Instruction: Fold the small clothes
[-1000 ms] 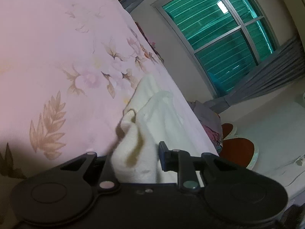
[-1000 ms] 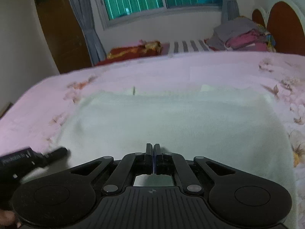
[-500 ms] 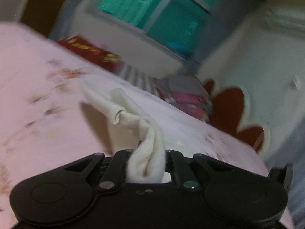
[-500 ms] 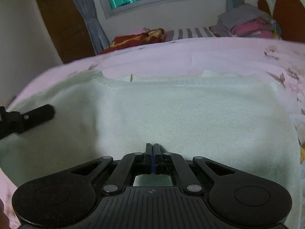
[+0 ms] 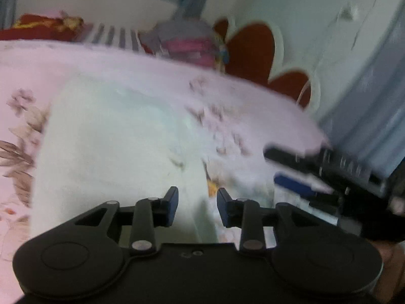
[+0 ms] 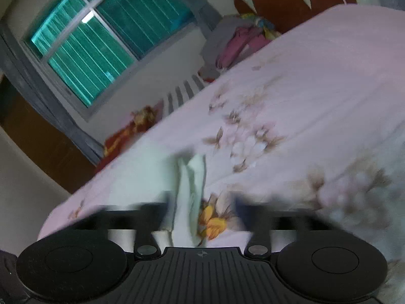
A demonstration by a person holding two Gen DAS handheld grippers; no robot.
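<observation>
A small cream-white knit garment (image 5: 111, 136) lies folded flat on the pink floral bedsheet (image 5: 243, 106). My left gripper (image 5: 197, 206) is open and empty, just above the garment's near right edge. My right gripper (image 6: 201, 210) is open too, blurred by motion, with the garment's folded edge (image 6: 189, 192) lying loose between its spread fingers. The right gripper also shows in the left wrist view (image 5: 329, 177) at the right, beside the garment.
A pile of clothes (image 5: 184, 43) and a red-and-white headboard (image 5: 255, 48) sit at the far end of the bed. A striped and red bundle (image 5: 50, 29) lies at the far left. A teal window (image 6: 101, 43) and grey curtains stand behind.
Both grippers have opened and let go of the garment. The left one carried its bunched edge across, and the garment now lies folded over. The right gripper has swung and tilted.
</observation>
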